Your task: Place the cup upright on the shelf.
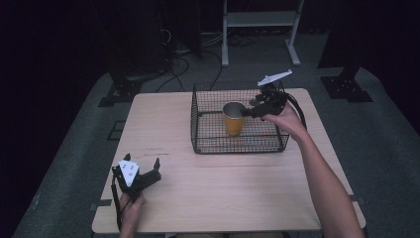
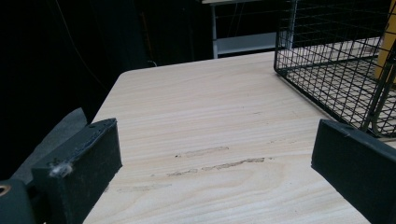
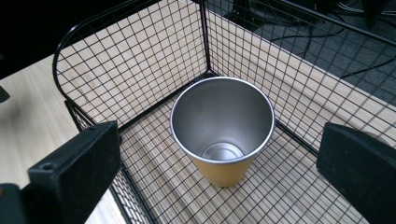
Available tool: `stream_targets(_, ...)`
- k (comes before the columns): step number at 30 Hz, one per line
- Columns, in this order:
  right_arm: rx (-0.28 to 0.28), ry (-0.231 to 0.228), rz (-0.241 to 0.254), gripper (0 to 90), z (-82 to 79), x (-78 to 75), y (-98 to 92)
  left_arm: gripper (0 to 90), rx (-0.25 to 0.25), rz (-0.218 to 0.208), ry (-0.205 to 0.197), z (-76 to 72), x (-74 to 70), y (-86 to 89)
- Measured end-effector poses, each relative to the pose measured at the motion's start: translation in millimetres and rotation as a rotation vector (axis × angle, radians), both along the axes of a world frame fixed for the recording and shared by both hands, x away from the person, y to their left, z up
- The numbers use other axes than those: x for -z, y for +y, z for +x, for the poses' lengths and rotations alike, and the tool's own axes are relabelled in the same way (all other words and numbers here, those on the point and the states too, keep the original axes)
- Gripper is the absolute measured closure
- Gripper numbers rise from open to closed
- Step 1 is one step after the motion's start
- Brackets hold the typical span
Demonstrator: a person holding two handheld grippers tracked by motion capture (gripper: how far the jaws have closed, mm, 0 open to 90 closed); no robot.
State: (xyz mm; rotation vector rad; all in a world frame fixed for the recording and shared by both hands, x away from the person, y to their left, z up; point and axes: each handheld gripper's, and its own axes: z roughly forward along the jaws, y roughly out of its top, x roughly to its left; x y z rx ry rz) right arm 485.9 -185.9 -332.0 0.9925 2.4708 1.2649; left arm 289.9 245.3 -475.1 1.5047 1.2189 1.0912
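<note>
Inside wire basket [image 3: 140,70] | cup [image 3: 222,126] – steel-lined, empty – orange outside [image 1: 234,124]

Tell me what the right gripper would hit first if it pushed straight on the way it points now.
Probably the metal cup standing upright in the wire basket. The right gripper, jaws open, points down at the cup's open mouth from above the basket. Depth is unclear.

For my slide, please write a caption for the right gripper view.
Open right gripper above an upright, empty orange cup in a black wire basket.
</note>
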Motion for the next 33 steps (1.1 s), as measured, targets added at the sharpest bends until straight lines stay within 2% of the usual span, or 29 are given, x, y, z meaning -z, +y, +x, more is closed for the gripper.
stream_targets(17,0.012,-0.002,0.042,0.0,-22.3,0.3,-32.1,0.8,0.003,0.003,-0.001,-0.5,0.0,-0.2)
stream_targets(21,0.027,0.007,0.033,0.0,-27.7,1.5,-37.7,0.8,0.000,-0.001,-0.003,-0.4,0.0,0.1)
stream_targets(33,0.002,0.006,0.039,0.0,-48.8,11.1,-49.9,0.8,-0.003,-0.007,-0.001,-0.1,-0.1,1.0)
